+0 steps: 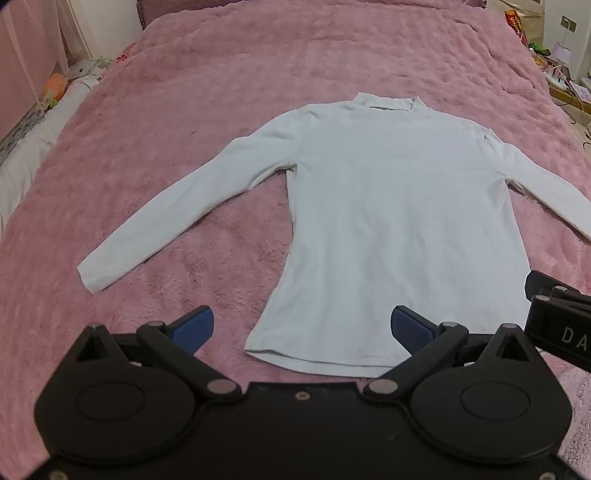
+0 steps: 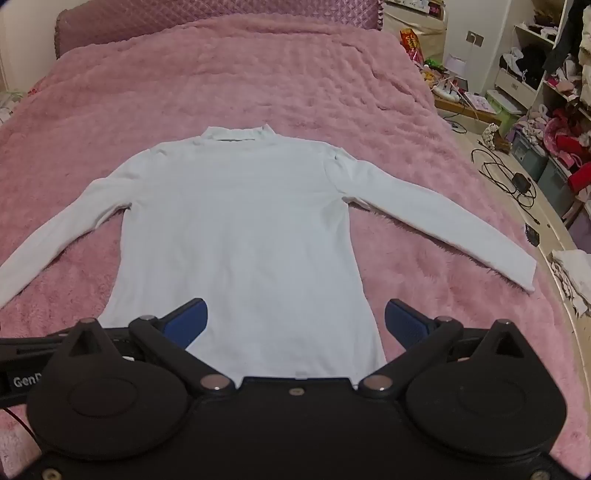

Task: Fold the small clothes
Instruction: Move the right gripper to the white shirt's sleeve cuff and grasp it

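White long-sleeved shirt [image 1: 399,221] lies flat, front down or up not determinable, on the pink fluffy blanket [image 1: 221,74] covering the bed, collar toward the headboard, hem toward the near edge.

Hidden or cut off: in the left wrist view the shirt's right-hand sleeve runs out of frame at the right edge, cuff unseen; in the right wrist view the opposite sleeve is cut at the left edge. Middle of the hem is covered by the right gripper's [image 2: 295,325] body in its own view. Small tag at the hem, text unreadable.

Left gripper [image 1: 301,328]: jaws wide, nothing between the pads; it sits over the hem's left corner. Right gripper: jaws wide, shirt fabric below, not pinched.

Surroundings: headboard [image 2: 221,14] at the far edge. Right wrist view alone shows the floor beside the bed with a black cable [image 2: 506,177], cluttered shelves [image 2: 535,55] and storage bins [image 2: 532,155]. Left wrist view alone shows a strip of white bedding [image 1: 33,144] past the blanket's left edge, and part of the other gripper at the right.
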Motion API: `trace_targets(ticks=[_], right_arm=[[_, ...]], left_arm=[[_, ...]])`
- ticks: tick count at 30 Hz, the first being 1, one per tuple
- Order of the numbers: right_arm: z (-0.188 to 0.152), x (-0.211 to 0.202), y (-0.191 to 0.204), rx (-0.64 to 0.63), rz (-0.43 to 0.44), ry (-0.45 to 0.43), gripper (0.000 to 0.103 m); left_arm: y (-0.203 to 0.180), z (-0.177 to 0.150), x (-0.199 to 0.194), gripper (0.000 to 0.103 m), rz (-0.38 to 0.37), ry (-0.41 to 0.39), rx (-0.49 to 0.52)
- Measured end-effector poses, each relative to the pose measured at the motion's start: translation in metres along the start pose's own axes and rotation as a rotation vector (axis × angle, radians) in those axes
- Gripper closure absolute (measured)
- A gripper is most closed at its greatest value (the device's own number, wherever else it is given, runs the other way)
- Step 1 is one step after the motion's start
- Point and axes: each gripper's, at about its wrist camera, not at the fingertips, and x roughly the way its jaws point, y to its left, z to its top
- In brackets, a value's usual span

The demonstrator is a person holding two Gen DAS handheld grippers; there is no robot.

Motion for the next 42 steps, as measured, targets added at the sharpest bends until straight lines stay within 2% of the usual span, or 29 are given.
trace_targets(ticks=[10, 12, 16, 19, 21, 23, 26, 28, 31, 33, 35, 37, 42], right_arm=[[-0.001, 0.006, 0.0, 0.009, -0.001, 0.004, 0.0], [0.0, 0.006, -0.005, 0.033, -0.008, -0.019, 0.0], [0.009, 0.011, -0.033, 0.143, -0.039, -0.094, 0.0], [0.015, 0.019, -0.063, 0.225, -0.069, -0.142, 0.0], [0.015, 0.025, -0.087, 0.287, -0.09, -0.202, 0.0], [0.014, 0.033, -0.115, 0.349, -0.111, -0.258, 0.0], [0.013, 0.049, -0.164, 0.441, -0.166, -0.295, 0.0], [0.009, 0.06, -0.199, 0.505, -0.221, -0.319, 0.0], [-0.004, 0.079, -0.257, 0.663, -0.261, -0.306, 0.0], [-0.016, 0.092, -0.292, 0.776, -0.288, -0.292, 0.0], [-0.026, 0.105, -0.317, 0.841, -0.326, -0.287, 0.0], [-0.036, 0.12, -0.34, 0.886, -0.36, -0.281, 0.0], [-0.057, 0.161, -0.38, 1.012, -0.331, -0.265, 0.004]], left_arm=[[-0.003, 0.0, 0.008, 0.0, -0.015, 0.013, 0.003], [-0.005, 0.004, 0.009, 0.0, -0.029, 0.013, 0.007], [-0.022, 0.013, 0.013, 0.0, -0.075, -0.045, 0.021], [-0.041, 0.021, 0.017, 0.0, -0.115, -0.067, 0.051], [-0.057, 0.026, 0.024, 0.0, -0.115, -0.068, 0.091], [-0.079, 0.032, 0.031, 0.0, -0.106, -0.109, 0.134], [-0.104, 0.037, 0.047, 0.0, -0.162, -0.063, 0.162], [-0.125, 0.044, 0.054, 0.0, -0.211, -0.077, 0.165], [-0.162, 0.061, 0.074, 0.0, -0.246, -0.118, 0.195], [-0.187, 0.07, 0.091, 0.0, -0.266, -0.1, 0.225], [-0.215, 0.081, 0.108, 0.0, -0.272, -0.099, 0.257], [-0.24, 0.088, 0.106, 0.0, -0.323, -0.102, 0.252], [-0.287, 0.1, 0.125, 0.0, -0.36, -0.095, 0.291]])
